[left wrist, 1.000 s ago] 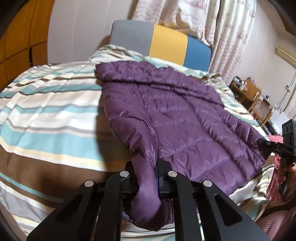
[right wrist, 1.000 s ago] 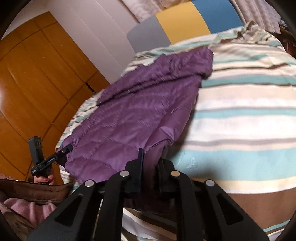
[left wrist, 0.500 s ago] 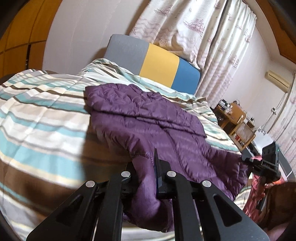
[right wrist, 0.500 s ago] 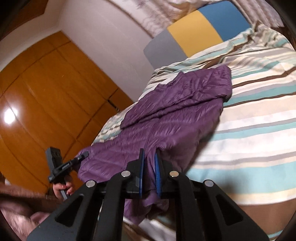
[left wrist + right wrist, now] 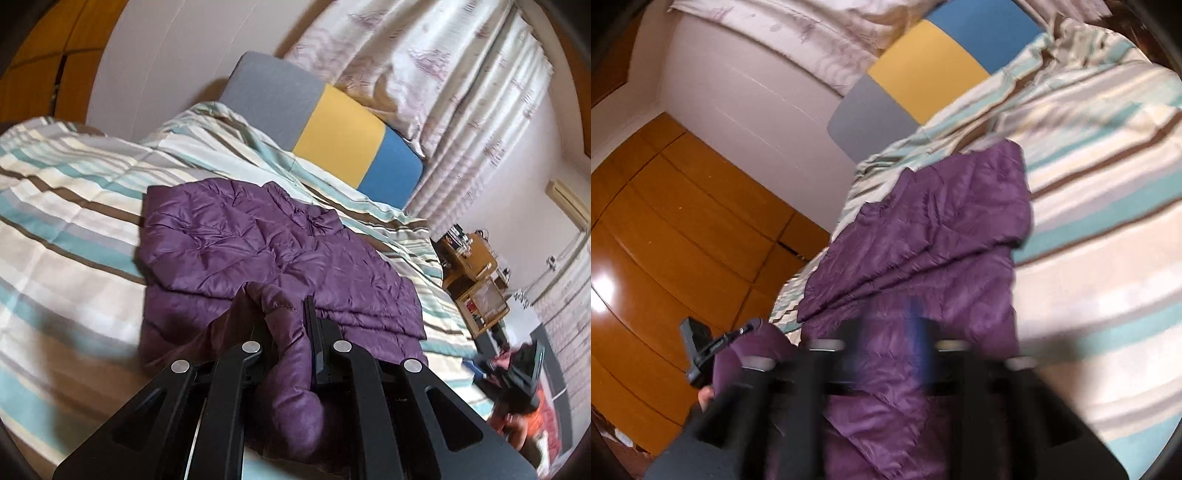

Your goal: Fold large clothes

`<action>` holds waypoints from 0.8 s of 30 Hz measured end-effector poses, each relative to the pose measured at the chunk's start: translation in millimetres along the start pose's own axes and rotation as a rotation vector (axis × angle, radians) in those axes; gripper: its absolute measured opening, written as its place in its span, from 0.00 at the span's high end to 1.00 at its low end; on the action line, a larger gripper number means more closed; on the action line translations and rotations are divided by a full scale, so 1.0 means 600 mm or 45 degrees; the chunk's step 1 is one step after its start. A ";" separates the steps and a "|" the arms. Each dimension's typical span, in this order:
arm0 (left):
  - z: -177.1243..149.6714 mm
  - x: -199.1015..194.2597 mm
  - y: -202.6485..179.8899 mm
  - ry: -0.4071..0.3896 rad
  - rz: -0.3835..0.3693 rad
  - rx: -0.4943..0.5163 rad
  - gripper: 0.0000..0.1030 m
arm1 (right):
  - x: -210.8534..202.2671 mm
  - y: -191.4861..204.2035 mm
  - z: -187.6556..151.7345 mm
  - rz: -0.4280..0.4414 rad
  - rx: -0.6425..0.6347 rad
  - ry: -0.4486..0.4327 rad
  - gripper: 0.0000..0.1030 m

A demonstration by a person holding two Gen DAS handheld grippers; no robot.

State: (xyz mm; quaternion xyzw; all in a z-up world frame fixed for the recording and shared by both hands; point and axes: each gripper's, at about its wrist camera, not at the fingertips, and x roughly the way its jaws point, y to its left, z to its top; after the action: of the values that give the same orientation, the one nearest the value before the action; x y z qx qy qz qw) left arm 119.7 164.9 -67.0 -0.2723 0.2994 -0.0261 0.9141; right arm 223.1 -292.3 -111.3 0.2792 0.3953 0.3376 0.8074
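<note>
The quilted purple puffer jacket is lying across the striped bed cover in the middle of the left wrist frame, its lower part folded up over the rest. The left claw, at the bottom centre, is clamping a bunched purple edge of that jacket between its black fingers. Only this view is showing the wooden side cabinet at the right edge and the patterned curtains at the top.

In the right wrist frame the jacket is running from the centre down to the bottom edge. The right claw is blurring at the bottom centre, its jaws opening, with purple fabric lying between them but no longer pinched. This view alone is showing the orange wooden wardrobe doors on the left. Both views are catching the grey, yellow and blue headboard.
</note>
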 end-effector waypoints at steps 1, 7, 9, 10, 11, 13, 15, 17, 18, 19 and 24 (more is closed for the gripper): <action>0.007 0.014 0.000 0.006 0.007 -0.008 0.92 | -0.007 -0.005 -0.008 -0.044 -0.010 -0.011 0.34; 0.046 0.101 0.014 0.061 0.082 -0.068 0.92 | -0.076 -0.093 -0.036 -0.236 0.151 -0.175 0.34; 0.056 0.130 0.029 0.084 0.119 -0.122 0.92 | -0.097 -0.121 -0.039 -0.322 0.197 -0.204 0.34; 0.060 0.145 0.042 0.096 0.146 -0.167 0.92 | -0.104 -0.132 -0.040 -0.364 0.205 -0.204 0.34; 0.062 0.154 0.054 0.104 0.163 -0.202 0.92 | -0.109 -0.138 -0.040 -0.384 0.208 -0.201 0.34; 0.067 0.173 0.077 0.119 0.197 -0.283 0.92 | -0.115 -0.147 -0.047 -0.425 0.192 -0.177 0.34; 0.069 0.186 0.093 0.125 0.215 -0.336 0.92 | -0.110 -0.143 -0.055 -0.433 0.140 -0.127 0.30; 0.068 0.191 0.100 0.124 0.232 -0.341 0.92 | -0.095 -0.125 -0.066 -0.417 0.058 -0.070 0.24; 0.068 0.192 0.100 0.125 0.232 -0.331 0.92 | -0.082 -0.112 -0.073 -0.400 -0.003 -0.038 0.18; 0.068 0.191 0.100 0.125 0.226 -0.321 0.92 | -0.072 -0.101 -0.078 -0.381 -0.045 -0.017 0.17; 0.077 0.158 0.091 0.064 0.103 -0.225 0.51 | -0.018 -0.050 -0.075 -0.320 -0.208 0.014 0.12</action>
State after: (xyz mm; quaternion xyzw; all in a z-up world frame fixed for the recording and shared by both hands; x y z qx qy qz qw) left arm 217.0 213.4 -114.6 -0.3388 0.3342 0.0305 0.8790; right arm 190.6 -311.0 -152.1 0.1592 0.4028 0.2664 0.8611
